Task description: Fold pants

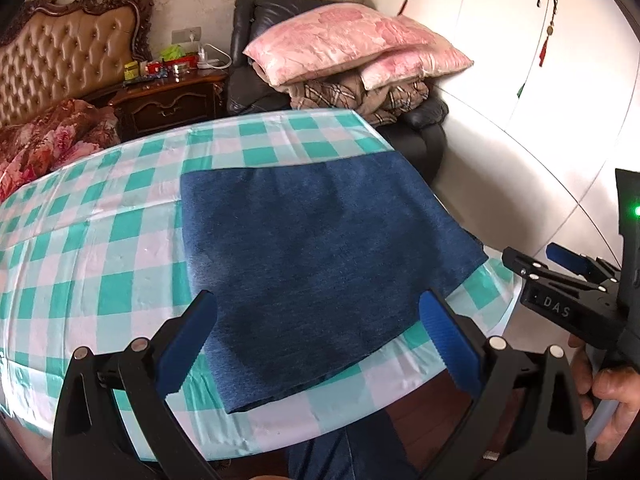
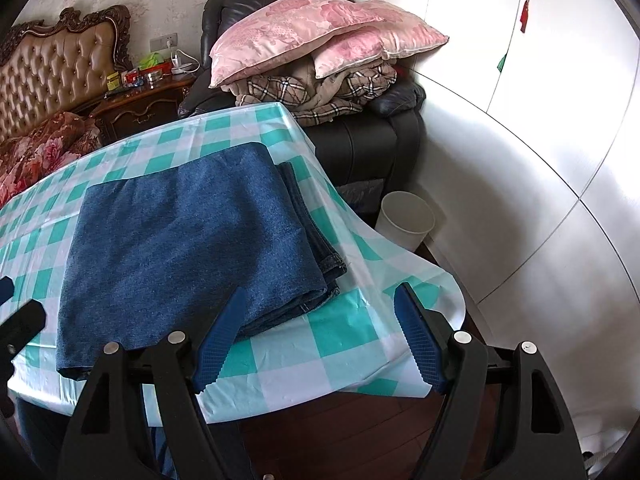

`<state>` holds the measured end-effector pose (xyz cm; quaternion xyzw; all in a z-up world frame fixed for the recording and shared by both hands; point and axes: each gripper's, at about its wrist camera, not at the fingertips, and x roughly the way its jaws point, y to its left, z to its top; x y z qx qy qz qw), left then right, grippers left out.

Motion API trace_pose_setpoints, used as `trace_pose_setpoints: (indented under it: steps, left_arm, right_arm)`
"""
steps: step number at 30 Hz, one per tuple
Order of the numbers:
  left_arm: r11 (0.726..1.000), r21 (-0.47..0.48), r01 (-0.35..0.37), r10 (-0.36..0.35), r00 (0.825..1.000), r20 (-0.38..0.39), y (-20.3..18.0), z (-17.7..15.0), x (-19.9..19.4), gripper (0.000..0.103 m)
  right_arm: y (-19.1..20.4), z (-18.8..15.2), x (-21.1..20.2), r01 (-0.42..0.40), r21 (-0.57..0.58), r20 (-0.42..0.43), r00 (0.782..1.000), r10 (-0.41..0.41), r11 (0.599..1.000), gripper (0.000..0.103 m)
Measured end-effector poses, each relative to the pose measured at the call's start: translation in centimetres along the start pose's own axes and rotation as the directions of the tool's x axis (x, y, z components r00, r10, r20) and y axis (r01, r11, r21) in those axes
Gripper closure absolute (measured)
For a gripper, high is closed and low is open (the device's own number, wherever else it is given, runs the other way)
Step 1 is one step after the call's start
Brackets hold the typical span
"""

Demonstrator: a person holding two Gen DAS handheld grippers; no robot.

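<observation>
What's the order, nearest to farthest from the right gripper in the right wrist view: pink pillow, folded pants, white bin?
From the right gripper:
1. Folded pants, on the checked tablecloth just ahead and left of the fingers.
2. White bin, on the floor beyond the table, ahead and slightly right.
3. Pink pillow, atop the bedding pile on the dark armchair, farthest back.

Behind my table's checked cloth (image 2: 280,356) I've got a tufted headboard (image 1: 60,60), dark nightstand (image 1: 168,104), pink pillows (image 2: 312,28) on a black armchair (image 2: 360,140), white wardrobe doors (image 1: 500,40), wood floor (image 2: 340,420).
</observation>
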<state>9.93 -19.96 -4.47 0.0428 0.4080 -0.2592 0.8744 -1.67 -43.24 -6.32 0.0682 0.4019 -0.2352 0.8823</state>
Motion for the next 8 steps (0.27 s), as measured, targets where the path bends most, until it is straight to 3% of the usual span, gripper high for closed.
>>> trace_pose_setpoints:
  steps: [3,8]
  left_arm:
    - [0.999,-0.008,0.045,-0.045,0.999,-0.008,0.0,0.1,0.4,0.002]
    - [0.996,-0.063,0.067,-0.065,0.997,0.03,2.0,-0.1,-0.8,0.002]
  right_arm:
    - [-0.1,-0.1,0.1,0.0,0.006,0.001,1.0,0.0,1.0,0.029]
    - [-0.2,-0.4,0.0,-0.024,0.043,0.02,1.0,0.023,0.999,0.017]
